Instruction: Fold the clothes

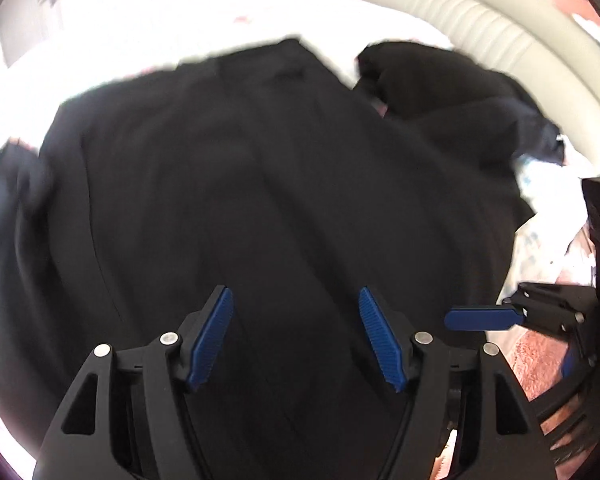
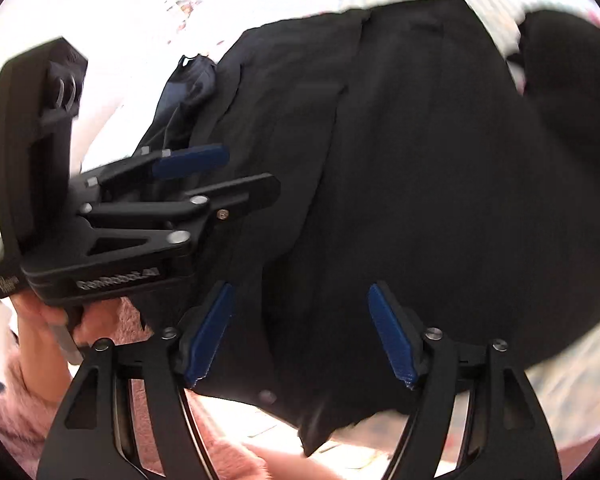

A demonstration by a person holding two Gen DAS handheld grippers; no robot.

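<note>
Black garment (image 1: pixel 260 184) over white bedding (image 1: pixel 140 28); headboard (image 1: pixel 500 40) beyond

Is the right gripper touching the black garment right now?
Cannot tell. In the right wrist view the right gripper has its jaws spread with nothing pinched, and the black garment fills the background behind its fingers, so no contact or gap shows plainly.

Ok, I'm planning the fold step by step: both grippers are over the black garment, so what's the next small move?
Probably lower both grippers onto the near hem and pinch it. The left gripper and right gripper stand open with nothing between the pads, and the black garment lies spread on the bed, near edge beneath them.
</note>
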